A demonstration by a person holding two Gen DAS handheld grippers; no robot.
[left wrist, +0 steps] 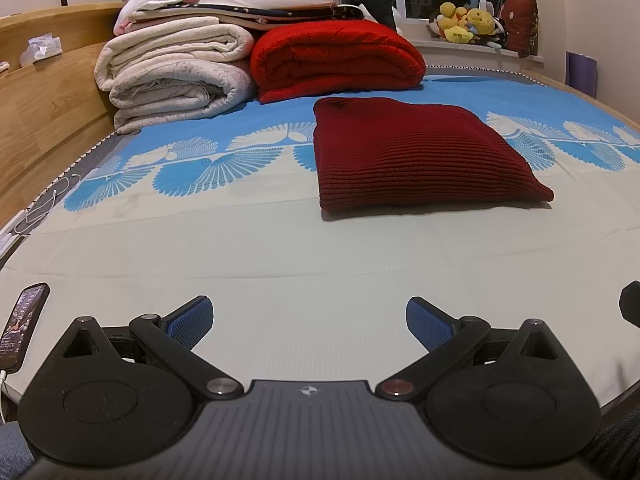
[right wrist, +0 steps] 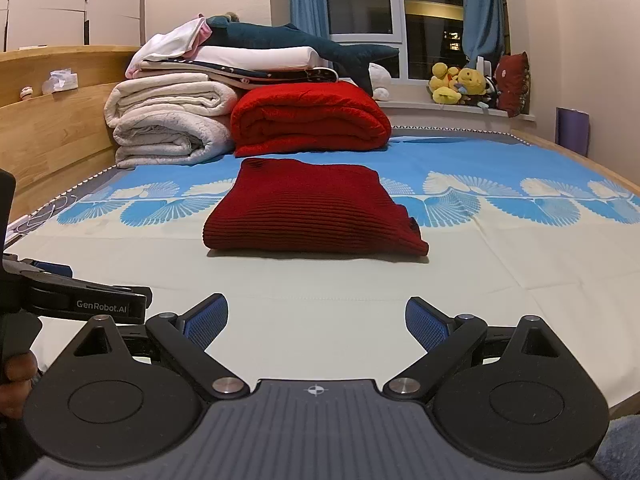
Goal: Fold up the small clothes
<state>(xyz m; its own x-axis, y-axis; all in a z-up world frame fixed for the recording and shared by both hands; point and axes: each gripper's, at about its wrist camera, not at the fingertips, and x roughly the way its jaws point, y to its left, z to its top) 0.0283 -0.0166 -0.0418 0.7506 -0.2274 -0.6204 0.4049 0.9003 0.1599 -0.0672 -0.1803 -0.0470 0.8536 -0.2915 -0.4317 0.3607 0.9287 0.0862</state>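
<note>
Blue ribbed pads line the fingers of the left gripper, which stands wide and empty at the bottom of its view, low over the pale sheet. The right gripper is the same: spread wide, holding nothing, with the left tool's body showing at the left edge of its frame beside a hand.

Ahead of both, in the middle of each view and well apart from the fingers, lies the dark red knit, already a neat flat packet on the bed. By the look of it the fold is finished or nearly so; one corner at its lower right in the right view sticks out slightly.

From here the risks seem small but real. A further grab at that corner could drag the top layer, since ribbed knit slides over itself, and undo the packet. Pinching too deep might also catch the sheet and pull it up with the garment. Behind the knit, near its far edge, the red blanket and white quilts leave little room to push it back. A phone at the lower left, with its cable, could be knocked if the left tool swings outward.
</note>
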